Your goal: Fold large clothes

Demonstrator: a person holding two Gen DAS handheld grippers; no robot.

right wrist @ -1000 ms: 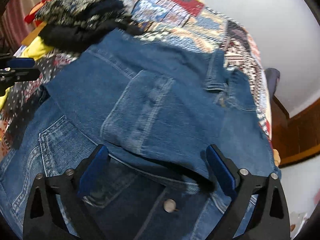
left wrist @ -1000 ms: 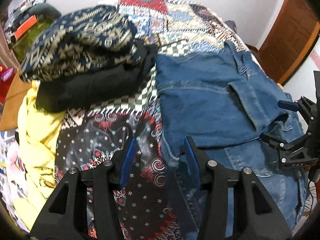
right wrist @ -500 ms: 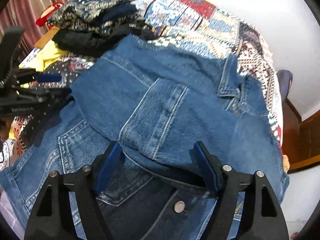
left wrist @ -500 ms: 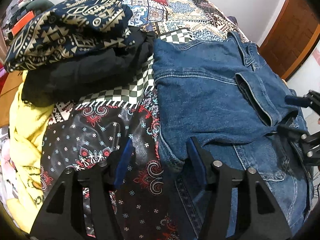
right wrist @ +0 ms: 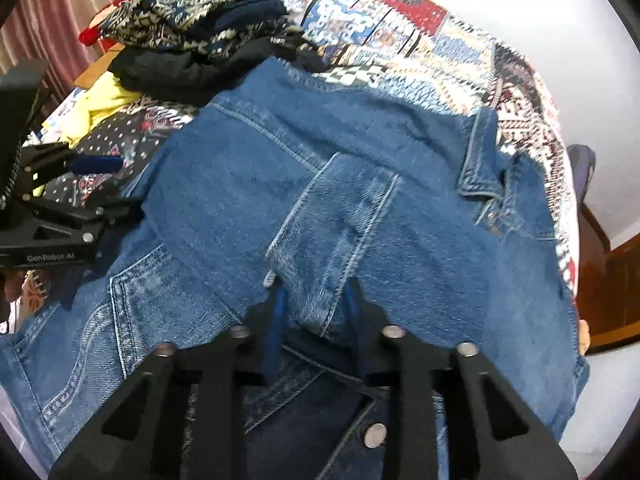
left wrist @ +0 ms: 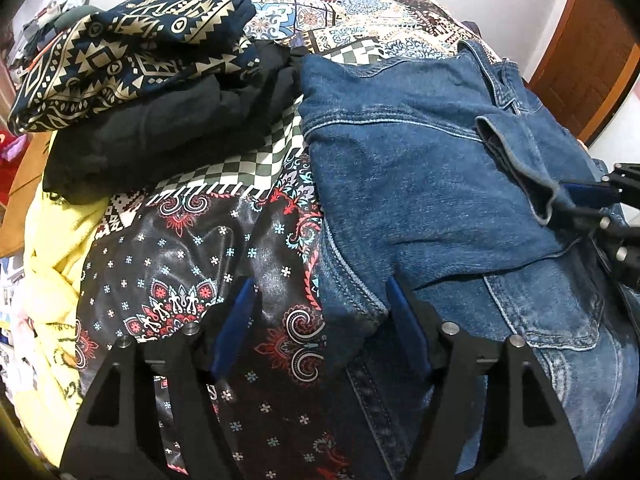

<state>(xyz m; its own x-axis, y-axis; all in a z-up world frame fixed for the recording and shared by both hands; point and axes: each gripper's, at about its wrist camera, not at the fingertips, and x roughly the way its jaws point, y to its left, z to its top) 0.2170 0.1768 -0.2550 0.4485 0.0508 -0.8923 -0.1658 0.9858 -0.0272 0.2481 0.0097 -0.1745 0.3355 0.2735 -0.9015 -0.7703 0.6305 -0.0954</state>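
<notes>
We are working on blue denim jacket (right wrist: pixel 320 184), lying folded on patchwork-quilted bed (left wrist: pixel 352 4), toward its right side. Our right tongs (right wrist: pixel 314 300) are closing on jacket's folded sleeve cuff (right wrist: pixel 336 236), denim pinched between pads. Our left tongs (left wrist: pixel 320 320) are opening, jaws apart, jacket's near-left hem edge lying between them, unclamped. Navy-and-gold patterned folded cloth (left wrist: pixel 132 48) is sitting on black garment (left wrist: pixel 160 136), far left; yellow garment (left wrist: pixel 52 264) is lying beside.

Denim jacket (left wrist: pixel 420 184): blue, faded seams. Bedspread (left wrist: pixel 224 272): black, red paisley; checkered patchwork. Folded cloth (left wrist: pixel 132 52): navy, gold geometric. Garment (left wrist: pixel 52 280): yellow.
</notes>
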